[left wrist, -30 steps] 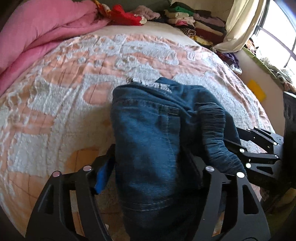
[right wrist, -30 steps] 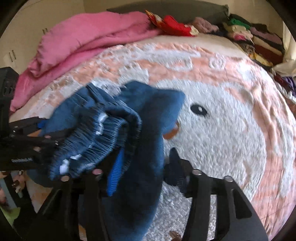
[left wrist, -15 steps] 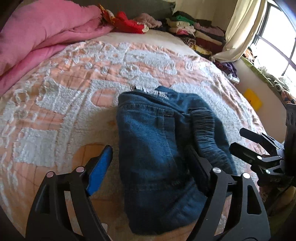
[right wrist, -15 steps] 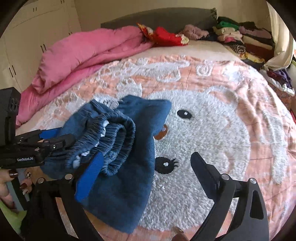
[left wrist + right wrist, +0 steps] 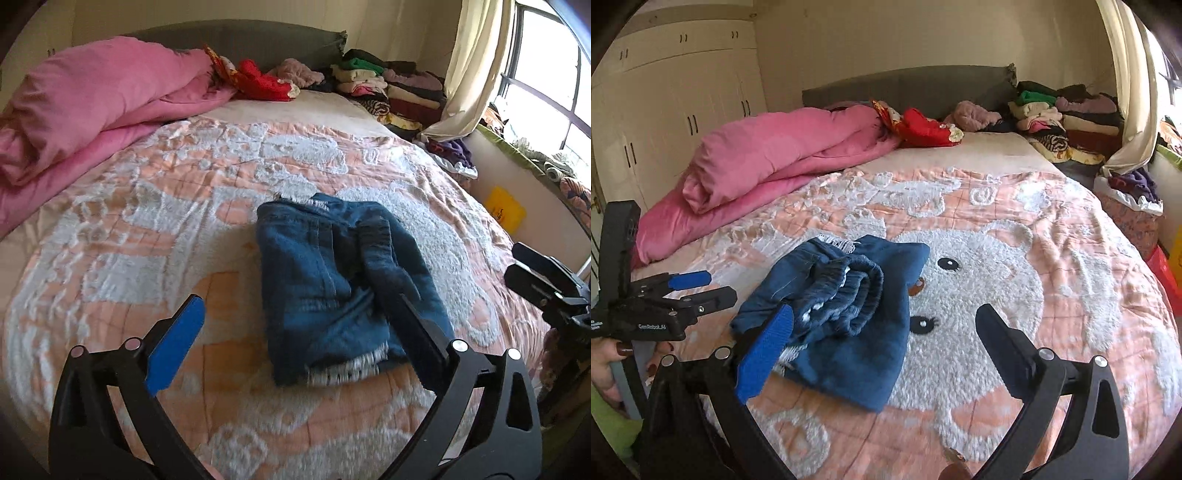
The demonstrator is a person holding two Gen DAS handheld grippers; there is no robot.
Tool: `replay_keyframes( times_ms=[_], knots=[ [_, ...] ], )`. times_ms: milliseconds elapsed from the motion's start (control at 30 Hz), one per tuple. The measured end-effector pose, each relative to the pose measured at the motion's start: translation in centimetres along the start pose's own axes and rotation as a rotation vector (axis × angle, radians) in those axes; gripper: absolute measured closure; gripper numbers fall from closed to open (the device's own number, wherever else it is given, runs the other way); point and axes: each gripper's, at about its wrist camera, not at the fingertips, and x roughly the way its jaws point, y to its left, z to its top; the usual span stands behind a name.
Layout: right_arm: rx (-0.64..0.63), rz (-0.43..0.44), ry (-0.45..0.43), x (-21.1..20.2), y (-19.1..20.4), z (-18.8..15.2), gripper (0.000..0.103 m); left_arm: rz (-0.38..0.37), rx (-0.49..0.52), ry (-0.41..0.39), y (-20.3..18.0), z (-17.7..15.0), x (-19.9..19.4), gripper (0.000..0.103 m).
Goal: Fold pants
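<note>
The dark blue jeans (image 5: pixel 332 273) lie folded in a compact bundle on the peach and white bedspread (image 5: pixel 147 221), the gathered waistband on top. My left gripper (image 5: pixel 297 299) hovers above their near end, jaws opening, with nothing held between the blue pads. In the right wrist view the jeans (image 5: pixel 849 317) lie ahead and left of centre. My right gripper (image 5: pixel 884 310) is lifted off them, jaws opening and empty. Each gripper shows in the other's view: the right gripper (image 5: pixel 514 260) at the right edge, the left gripper (image 5: pixel 718 285) at the left.
A pink duvet (image 5: pixel 775 155) lies bunched along the bed's far left side. Folded clothes (image 5: pixel 388 85) are stacked at the headboard's right, beside a curtain (image 5: pixel 469 74) and window. White wardrobes (image 5: pixel 665 110) stand at left. A person's hand (image 5: pixel 605 354) holds the left gripper.
Both grippers have let go of the jeans, spread wide, and drawn back and up. The jeans now rest folded on the bed instead of hanging from the fingers.
</note>
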Motion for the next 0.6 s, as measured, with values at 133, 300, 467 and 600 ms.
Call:
replay_keyframes(
  times_ms=[133, 300, 467, 600],
  knots=[
    [-0.001, -0.014, 0.018, -1.5, 0.3, -1.2, 0.005, -0.001, -0.004, 0.016, 0.2, -1.5, -1.1, 0.010],
    [-0.009, -0.057, 0.078, -1.5, 0.6, -3.5, 0.005, -0.005, -0.017, 0.056, 0.4, -3.7, -1.5, 0.010],
    [0.001, -0.050, 0.143, -0.6, 1.1, -5.4, 0.005, -0.005, -0.026, 0.089, 0.5, -5.1, -1.4, 0.010],
    [-0.003, -0.039, 0.145, -0.5, 1.6, -5.4, 0.005, -0.007, -0.029, 0.090, 0.5, -5.3, -1.5, 0.010]
  ],
)
